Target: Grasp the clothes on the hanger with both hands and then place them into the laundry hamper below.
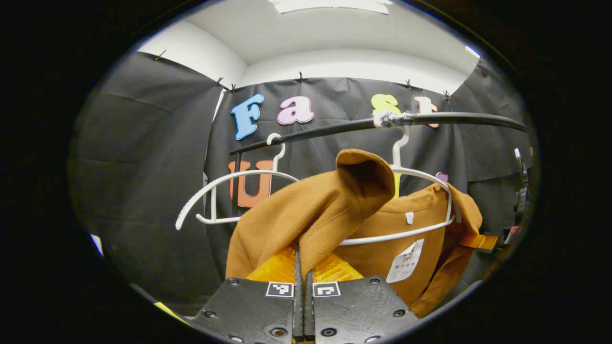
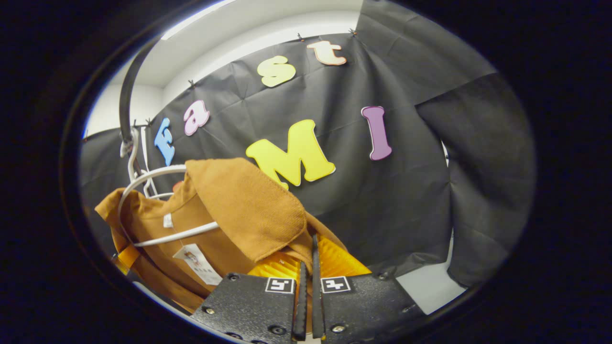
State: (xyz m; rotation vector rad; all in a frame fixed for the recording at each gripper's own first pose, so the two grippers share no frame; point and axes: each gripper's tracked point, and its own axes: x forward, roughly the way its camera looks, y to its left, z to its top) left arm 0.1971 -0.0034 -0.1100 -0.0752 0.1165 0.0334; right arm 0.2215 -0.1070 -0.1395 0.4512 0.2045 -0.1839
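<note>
Garment check, left gripper view: left gripper (image 1: 303,267) fingers pinched together on a fold of the brown shirt (image 1: 306,210), w/ shoulder pulled up and off the white hanger (image 1: 420,200), which hangs from the black rail (image 1: 334,128); a 2nd bare hanger (image 1: 224,191) alongside. Right gripper view: right gripper (image 2: 309,267) likewise clamped on shirt fabric, other shoulder lifted. Judged step: lift-off in hand; next needs both grips held, cloth cleared of hanger, then lowered to hamper, position unknown

Matt, coarse-woven brown cloth garment (image 1: 306,215); smooth glossy white plastic hanger (image 1: 420,177); paper tag (image 1: 405,262).
</note>
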